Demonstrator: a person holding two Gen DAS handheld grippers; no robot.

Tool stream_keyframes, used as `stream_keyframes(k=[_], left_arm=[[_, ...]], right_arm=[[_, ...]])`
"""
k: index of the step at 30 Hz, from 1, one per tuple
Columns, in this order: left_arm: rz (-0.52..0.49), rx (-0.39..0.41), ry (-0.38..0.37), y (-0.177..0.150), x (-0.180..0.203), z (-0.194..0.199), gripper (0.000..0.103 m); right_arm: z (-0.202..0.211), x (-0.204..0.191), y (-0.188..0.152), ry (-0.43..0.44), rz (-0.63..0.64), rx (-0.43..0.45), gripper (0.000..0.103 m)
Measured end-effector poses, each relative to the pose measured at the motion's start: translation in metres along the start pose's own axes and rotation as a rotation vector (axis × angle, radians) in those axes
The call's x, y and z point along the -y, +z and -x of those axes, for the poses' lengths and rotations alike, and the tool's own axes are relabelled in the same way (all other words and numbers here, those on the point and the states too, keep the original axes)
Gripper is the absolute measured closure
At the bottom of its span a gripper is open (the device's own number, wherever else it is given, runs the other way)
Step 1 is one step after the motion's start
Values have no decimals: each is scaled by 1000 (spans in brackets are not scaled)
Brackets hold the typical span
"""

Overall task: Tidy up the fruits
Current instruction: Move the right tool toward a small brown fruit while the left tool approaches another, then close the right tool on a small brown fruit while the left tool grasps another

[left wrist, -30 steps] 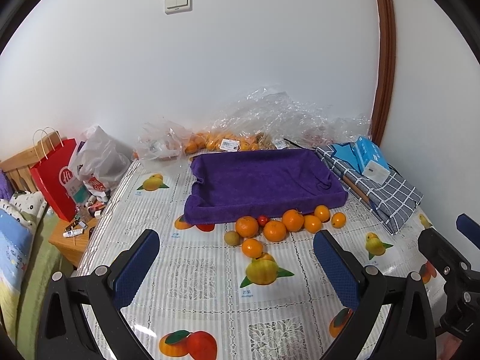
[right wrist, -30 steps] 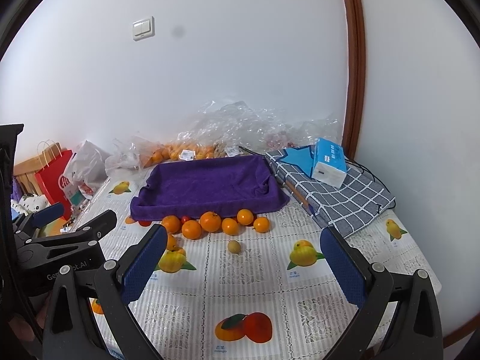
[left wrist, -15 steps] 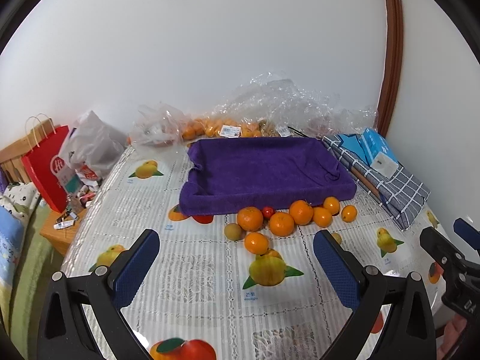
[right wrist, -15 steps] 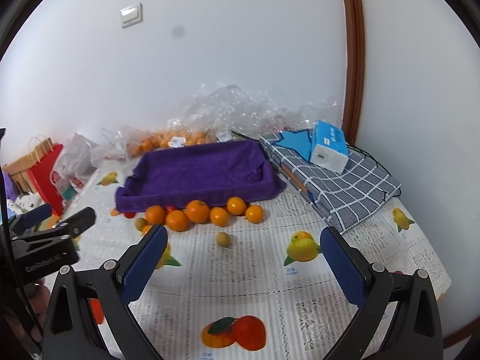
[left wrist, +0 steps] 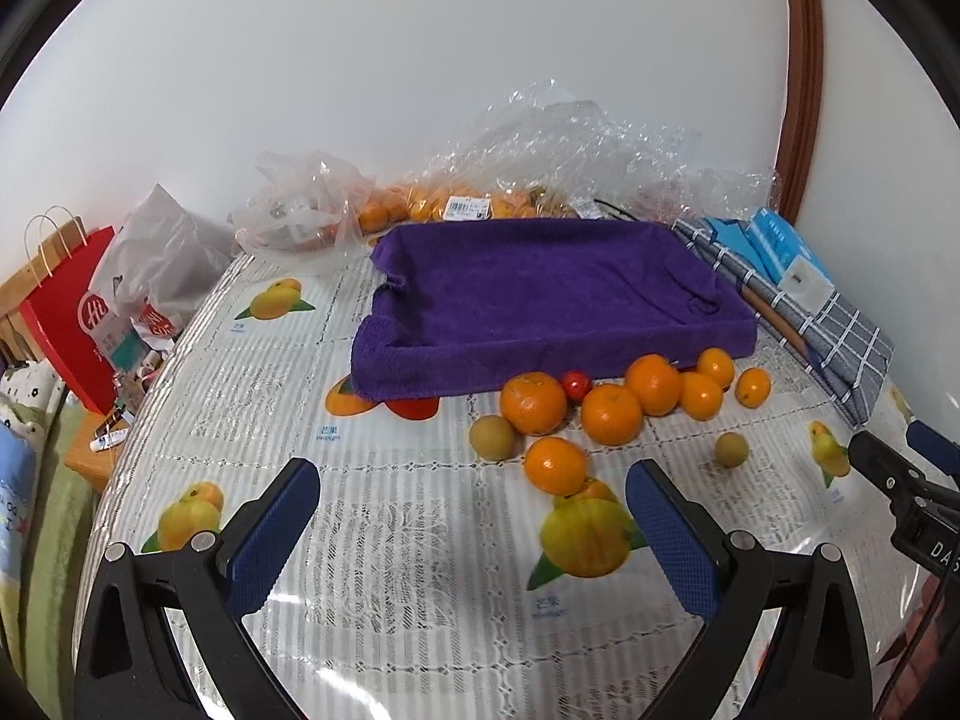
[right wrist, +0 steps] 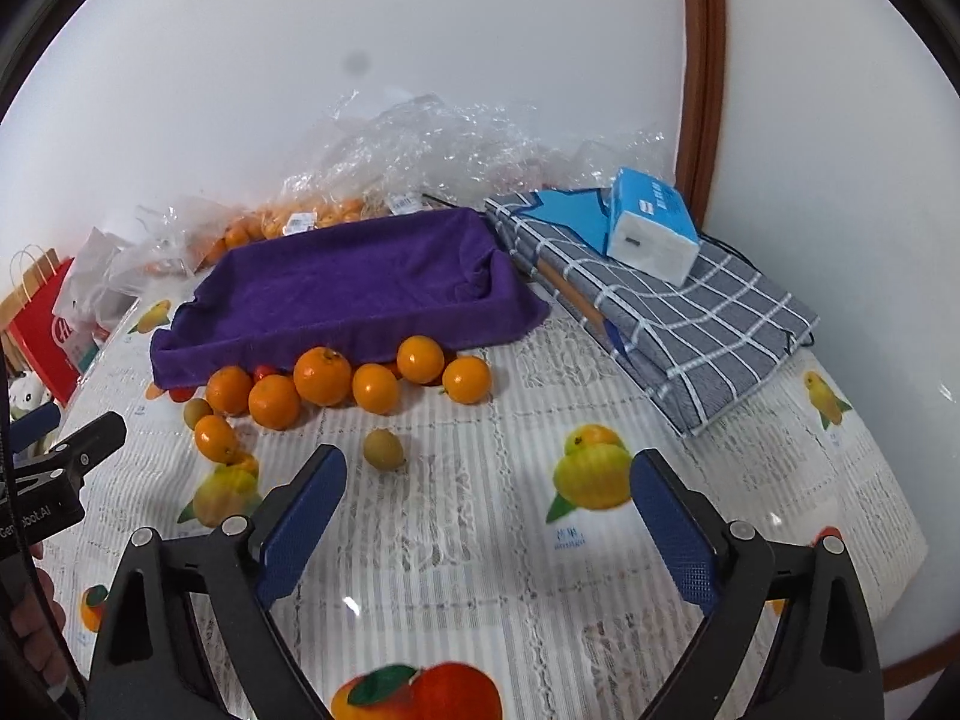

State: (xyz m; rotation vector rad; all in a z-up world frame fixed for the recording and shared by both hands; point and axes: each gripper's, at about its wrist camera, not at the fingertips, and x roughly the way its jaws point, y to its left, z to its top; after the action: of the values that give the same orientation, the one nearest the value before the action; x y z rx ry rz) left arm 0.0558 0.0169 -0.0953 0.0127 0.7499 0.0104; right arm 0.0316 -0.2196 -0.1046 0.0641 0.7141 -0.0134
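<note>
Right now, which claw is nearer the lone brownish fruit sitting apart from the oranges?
Right. The right claw has the brownish fruit just ahead near its left finger; the left claw sits further off, to the fruit's left.

a home bedroom: fruit-print tablecloth [left wrist: 420, 540] on a table, shopping bags [left wrist: 78, 324] beside bedding [left wrist: 24, 480], tissue pack [right wrist: 651, 228].

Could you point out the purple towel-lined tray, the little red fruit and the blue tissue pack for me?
Purple towel-lined tray [left wrist: 540, 294]: left wrist view, on its bare cloth floor.
Small round red fruit [left wrist: 577, 384]: left wrist view, on its visible top.
Blue and white tissue pack [right wrist: 651, 222]: right wrist view, on its top face.
</note>
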Motion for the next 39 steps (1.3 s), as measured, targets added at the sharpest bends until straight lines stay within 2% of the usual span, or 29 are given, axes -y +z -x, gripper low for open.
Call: stream_keyframes(k=[4,7,11,15,18,21,23,27,30,32,34,37,39], left_arm=[[13,-21,6,-3,-10,-11,1],[28,-42,13,-3,-21,-18,1],[57,-26,37,-7,-36,-24,1],[88,-52,30,-12,-49,-38,1],[109,-89,-17,-12,-54,-49,4],[131,-111,-69,-12,-54,-58,4],[134,-116,-85,-14,-53,-64,6],[125,-135,-93,-16,-51,-72,15],[118,-142,-102,-16,-51,-76,20],[104,-144,-108,-17,-50,-77,27],[97,-133,-114,-18,-50,-78,32],[105,-123,-154,-17,-50,-79,40],[104,-117,-179,-13,-48,-80,41]], right_arm=[[-17,-6,-2,35,7,-55,8],[-27,-11,-3,44,31,-83,13],[-35,-12,-4,56,38,-62,14],[-48,-11,-4,61,40,-72,16],[-58,-11,-4,53,58,-90,25],[-67,-11,-5,114,44,-107,34],[-74,-16,-5,150,55,-116,40],[-87,-29,-6,174,89,-131,48],[-95,-39,-7,187,110,-148,60],[-100,-41,-7,180,120,-154,74],[-99,-42,-6,175,121,-144,79],[-99,-37,-7,194,101,-145,79],[-95,-33,-8,181,106,-140,79]])
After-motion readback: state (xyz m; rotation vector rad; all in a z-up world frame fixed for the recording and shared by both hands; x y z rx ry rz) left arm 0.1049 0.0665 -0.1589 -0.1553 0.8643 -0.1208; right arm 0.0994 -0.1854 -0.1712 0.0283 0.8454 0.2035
